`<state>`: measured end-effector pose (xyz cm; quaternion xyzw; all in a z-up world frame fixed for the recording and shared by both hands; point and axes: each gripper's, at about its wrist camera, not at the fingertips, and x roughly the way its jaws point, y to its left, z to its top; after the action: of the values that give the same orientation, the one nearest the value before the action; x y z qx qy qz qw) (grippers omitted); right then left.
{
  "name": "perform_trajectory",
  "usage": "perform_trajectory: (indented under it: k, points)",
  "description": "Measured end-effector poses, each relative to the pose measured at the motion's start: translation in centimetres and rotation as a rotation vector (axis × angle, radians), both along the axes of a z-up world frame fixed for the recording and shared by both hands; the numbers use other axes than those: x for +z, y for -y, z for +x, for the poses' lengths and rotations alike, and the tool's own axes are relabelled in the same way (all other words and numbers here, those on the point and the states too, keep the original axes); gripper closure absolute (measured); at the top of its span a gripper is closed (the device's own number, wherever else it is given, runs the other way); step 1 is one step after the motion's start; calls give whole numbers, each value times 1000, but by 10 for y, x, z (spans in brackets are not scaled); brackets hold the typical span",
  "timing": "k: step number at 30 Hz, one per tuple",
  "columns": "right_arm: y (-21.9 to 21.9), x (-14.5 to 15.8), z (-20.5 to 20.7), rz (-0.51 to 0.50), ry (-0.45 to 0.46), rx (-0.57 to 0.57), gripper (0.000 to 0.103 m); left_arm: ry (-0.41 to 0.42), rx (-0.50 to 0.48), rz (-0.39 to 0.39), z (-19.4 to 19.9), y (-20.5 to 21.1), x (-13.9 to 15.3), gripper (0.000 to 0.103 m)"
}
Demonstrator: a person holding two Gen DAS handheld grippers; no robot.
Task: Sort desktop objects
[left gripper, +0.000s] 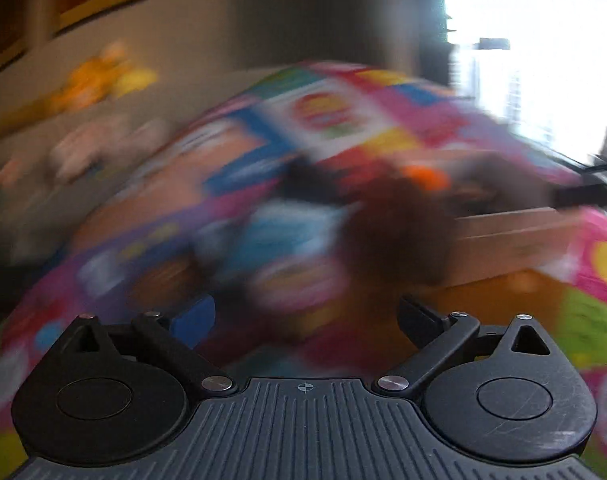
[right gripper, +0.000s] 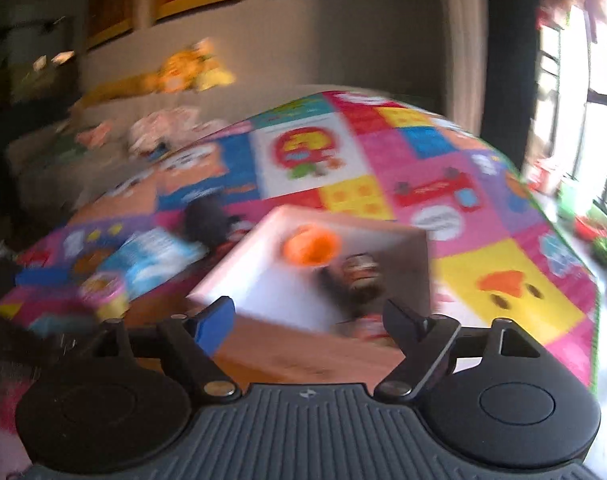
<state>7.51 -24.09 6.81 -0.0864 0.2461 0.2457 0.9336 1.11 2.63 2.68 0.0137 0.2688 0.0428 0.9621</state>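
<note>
Both grippers, left (left gripper: 305, 316) and right (right gripper: 309, 316), fingers wide, empty. Orange cup (right gripper: 310, 249) in box (right gripper: 239, 272) looks light, rigid; grip across rim.

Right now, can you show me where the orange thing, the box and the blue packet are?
orange thing (right gripper: 310, 245), right wrist view, on its blurred orange middle.
box (right gripper: 263, 280), right wrist view, on its pale inside wall.
blue packet (right gripper: 155, 256), right wrist view, on its light blue face.
</note>
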Motion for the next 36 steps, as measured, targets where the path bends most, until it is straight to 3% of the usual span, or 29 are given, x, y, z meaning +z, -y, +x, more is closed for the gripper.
perform_trajectory:
  k: [5,11,15,17,22,26,31,36]
  points:
    - [-72,-15,-5,-17,-27,170,19,-15,191,-105,-19,-58,-9,2]
    - [-151,-31,12,-7,-105,276,19,-28,183,-168,-26,-73,-16,2]
    - [-182,-41,31,-11,-167,285,30,-39,158,-179,-27,-72,-17,1]
    - [-190,-43,35,-34,-188,296,47,-39,157,-194,-26,-72,-19,2]
    - [-160,-30,17,-22,-155,285,47,-50,159,-223,-22,-74,-21,2]
    - [-110,-19,-3,-2,-182,266,47,-51,157,-213,-21,-72,-21,2]
    - [-44,-23,-23,2,-233,151,47,-52,131,-182,-20,-66,-20,2]
    - [5,-38,-26,77,-301,38,47,-57,52,-115,-13,-49,-18,1]
